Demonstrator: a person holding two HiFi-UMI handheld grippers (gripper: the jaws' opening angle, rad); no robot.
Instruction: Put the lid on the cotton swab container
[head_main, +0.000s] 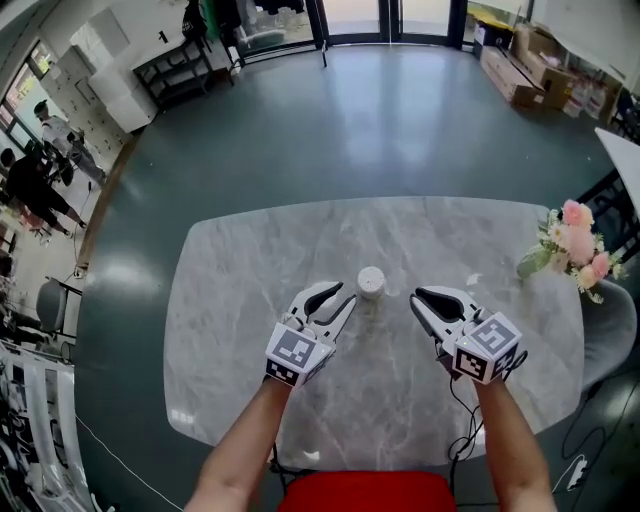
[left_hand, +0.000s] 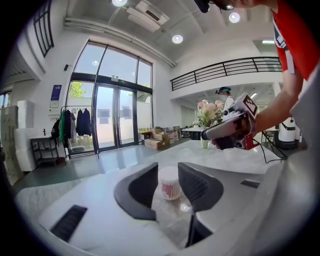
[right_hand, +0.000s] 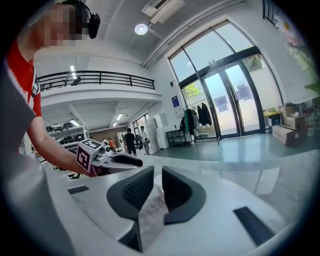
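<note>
**A:** Red shirt (head_main: 365, 492) sits closest, at six o'clock in the head view, and the person's forearms (head_main: 245, 440) reach up from it over the grey marble table (head_main: 240, 300).

**B:** And the tools?

**A:** Left tool (head_main: 344, 293) has its jaws spread. Its own view frames the cotton swab container (head_main: 371, 282) in the gap, but the pads do not touch it. From above, the container stands upright on the table just past the tips, at about two o'clock from them.

**B:** The right one?

**A:** Right tool (head_main: 415, 296) is parted by only a narrow slot and pinches nothing. The container lies near its ten o'clock, apart from it.

**B:** Is the lid on?

**A:** It has a white top and a pinkish lower body. Whether that top is the lid, I cannot tell.

**B:** Anything else on the table?

**A:** Pink flowers (head_main: 577, 245) between two and three o'clock at the table's edge, well apart from both tools.
</note>
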